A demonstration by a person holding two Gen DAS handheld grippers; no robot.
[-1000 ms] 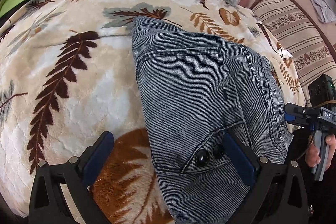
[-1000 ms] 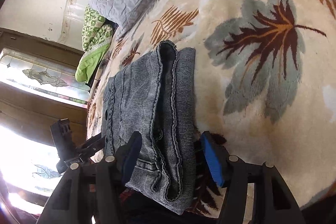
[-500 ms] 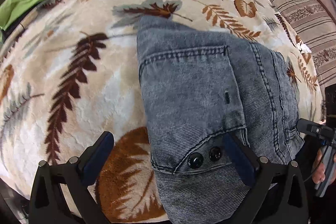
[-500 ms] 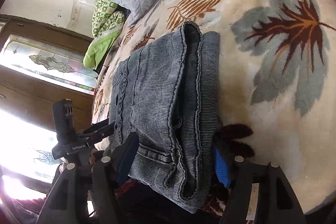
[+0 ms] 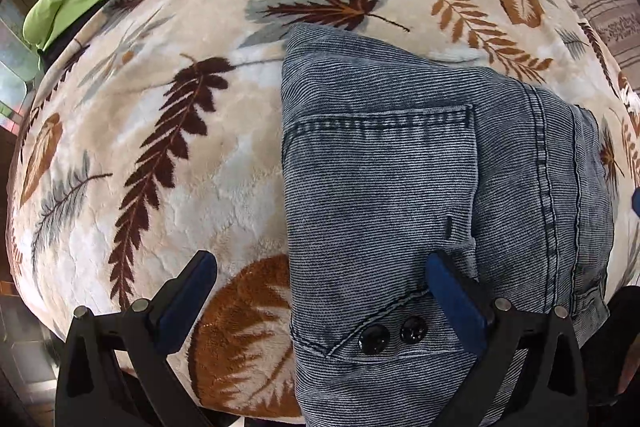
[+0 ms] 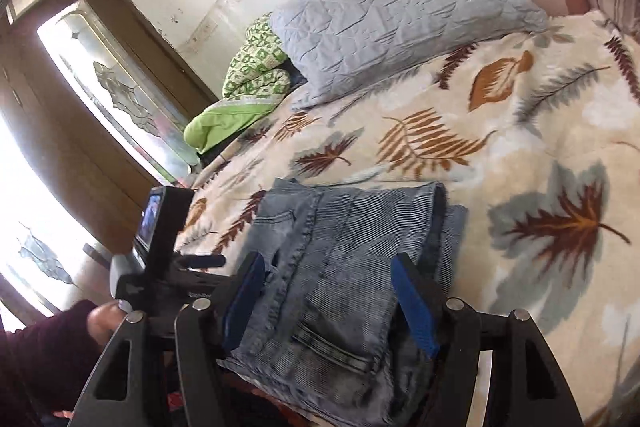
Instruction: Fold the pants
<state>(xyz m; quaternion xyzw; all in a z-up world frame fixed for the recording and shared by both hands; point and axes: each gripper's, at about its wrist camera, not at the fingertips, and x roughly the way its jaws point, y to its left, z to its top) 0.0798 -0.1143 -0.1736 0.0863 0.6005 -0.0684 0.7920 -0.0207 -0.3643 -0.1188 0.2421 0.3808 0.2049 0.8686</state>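
Blue-grey ribbed pants (image 5: 400,187) lie folded into a compact stack on the leaf-print blanket (image 5: 160,115), two black buttons facing me. My left gripper (image 5: 320,259) hovers open over the stack's near left edge, one blue pad above the blanket and the other above the fabric. In the right wrist view the same pants (image 6: 352,227) lie flat, the folded leg edge on their far right side. My right gripper (image 6: 328,261) stands open above the near end of the stack, and its pads do not press the cloth. A hand (image 6: 104,319) holds the left tool at the left.
A grey quilted pillow (image 6: 400,7) and green patterned bedding (image 6: 256,75) lie at the head of the bed. A wooden door with glass panes (image 6: 100,87) stands beyond the bed's left side. A striped cushion (image 5: 608,7) lies at the far right. The blanket's near edge drops off just below the pants.
The right gripper has lifted off the pants and rolled level, its jaws a little wider, with the cloth left lying on the bed. The left gripper has tipped further downward over the stack.
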